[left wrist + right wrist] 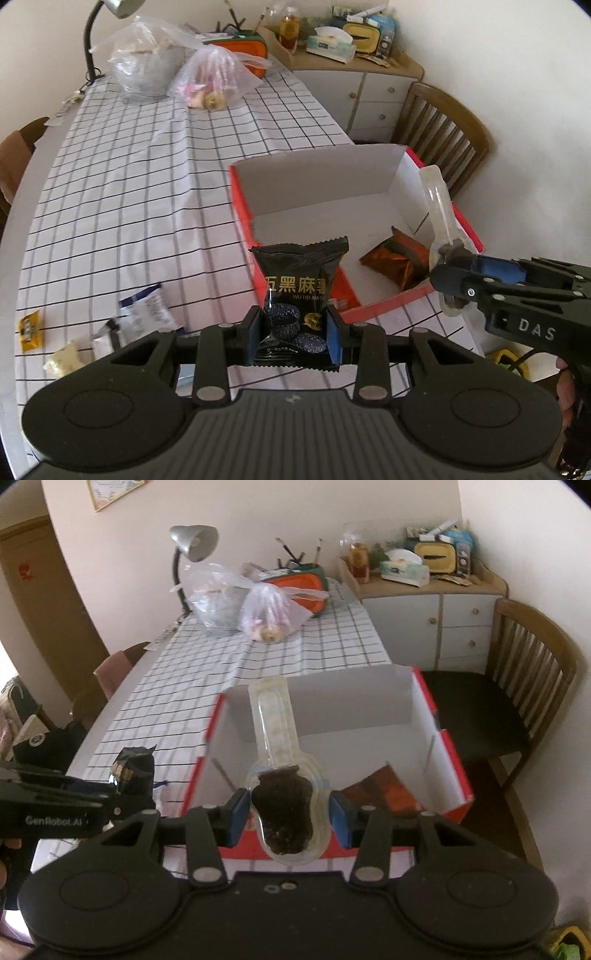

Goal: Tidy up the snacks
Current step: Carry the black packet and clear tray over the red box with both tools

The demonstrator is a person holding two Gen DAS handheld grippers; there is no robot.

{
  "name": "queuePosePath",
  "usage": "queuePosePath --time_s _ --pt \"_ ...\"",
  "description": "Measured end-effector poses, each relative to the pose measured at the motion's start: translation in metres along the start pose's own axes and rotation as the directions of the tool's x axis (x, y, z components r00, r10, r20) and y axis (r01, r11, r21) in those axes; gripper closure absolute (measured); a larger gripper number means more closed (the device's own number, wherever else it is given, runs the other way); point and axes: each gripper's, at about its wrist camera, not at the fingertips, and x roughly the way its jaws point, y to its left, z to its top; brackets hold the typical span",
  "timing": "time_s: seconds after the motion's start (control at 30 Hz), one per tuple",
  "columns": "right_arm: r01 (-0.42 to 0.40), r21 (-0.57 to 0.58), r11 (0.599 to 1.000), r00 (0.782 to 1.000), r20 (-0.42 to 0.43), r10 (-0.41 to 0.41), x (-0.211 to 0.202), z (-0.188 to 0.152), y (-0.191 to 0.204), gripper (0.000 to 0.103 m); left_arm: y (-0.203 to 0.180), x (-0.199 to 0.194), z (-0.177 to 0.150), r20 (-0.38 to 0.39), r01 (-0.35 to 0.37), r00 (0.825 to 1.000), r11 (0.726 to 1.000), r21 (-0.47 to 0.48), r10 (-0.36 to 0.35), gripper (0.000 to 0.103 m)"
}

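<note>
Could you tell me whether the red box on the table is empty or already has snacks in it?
Not empty. The red box holds one brown foil packet on its white floor; the rest of the floor is bare.

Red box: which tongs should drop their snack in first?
Probably right. The right tongs hold the clear-wrapped snack already over the red box; the left tongs hold the black packet at its outer wall.

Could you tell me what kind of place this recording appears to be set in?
Most likely a home dining room: a long table under a checked tablecloth, a wooden chair at its side, and a cluttered sideboard by the wall. Both grippers hold snacks near a red box.
</note>
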Motion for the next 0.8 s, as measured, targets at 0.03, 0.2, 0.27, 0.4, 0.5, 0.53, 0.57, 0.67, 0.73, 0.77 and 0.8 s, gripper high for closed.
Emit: queuePosePath --time_s 0.03,0.2,0.27,0.4,0.5,0.53,0.57,0.67,0.73,0.77,0.8 --pt "0.003 0.004 1.0 1.0 -0.007 -0.003 0.004 0.003 -0.006 0.058 -0.004 0.004 0.003 -0.005 -0.001 1.0 1.0 -0.002 0.001 0.068" --pt "0.013 0.022 1.0 0.999 -0.049 -0.012 0.027 0.016 -0.035 0.058 -0.02 0.032 0.014 -0.048 -0.021 0.999 1.0 -0.023 0.019 0.068" --pt "0.02 0.014 1.0 0.998 -0.064 -0.019 0.037 0.02 -0.042 0.058 -0.026 0.041 0.019 -0.061 -0.033 0.998 0.999 -0.023 0.031 0.068" --pt "0.025 0.004 1.0 0.996 -0.085 -0.025 0.056 0.03 -0.053 0.058 -0.034 0.06 0.035 -0.078 -0.052 0.996 0.998 -0.032 0.049 0.068" --pt "0.018 -0.003 1.0 0.993 -0.117 -0.019 0.072 0.038 -0.059 0.058 -0.038 0.075 0.049 -0.094 -0.06 0.994 0.998 -0.029 0.057 0.068" --pt "0.014 -0.003 1.0 0.992 -0.129 -0.015 0.077 0.04 -0.062 0.058 -0.038 0.08 0.053 -0.103 -0.062 0.993 0.998 -0.028 0.059 0.068" --pt "0.012 -0.003 1.0 0.99 -0.143 -0.012 0.083 0.043 -0.064 0.058 -0.039 0.087 0.058 -0.112 -0.067 0.992 0.997 -0.027 0.064 0.068" --pt "0.012 -0.019 1.0 0.985 -0.172 -0.015 0.097 0.047 -0.067 0.058 -0.039 0.105 0.069 -0.14 -0.086 0.987 0.996 -0.026 0.082 0.068" --pt "0.025 -0.037 0.999 0.982 -0.186 -0.032 0.106 0.049 -0.069 0.058 -0.037 0.118 0.075 -0.164 -0.101 0.982 0.994 -0.031 0.094 0.068" --pt "0.03 -0.042 0.999 0.98 -0.194 -0.037 0.111 0.049 -0.069 0.058 -0.037 0.124 0.078 -0.176 -0.105 0.979 0.994 -0.032 0.098 0.068" --pt "0.031 -0.049 0.998 0.978 -0.204 -0.04 0.116 0.051 -0.07 0.058 -0.036 0.13 0.08 -0.191 -0.104 0.977 0.994 -0.033 0.095 0.068"
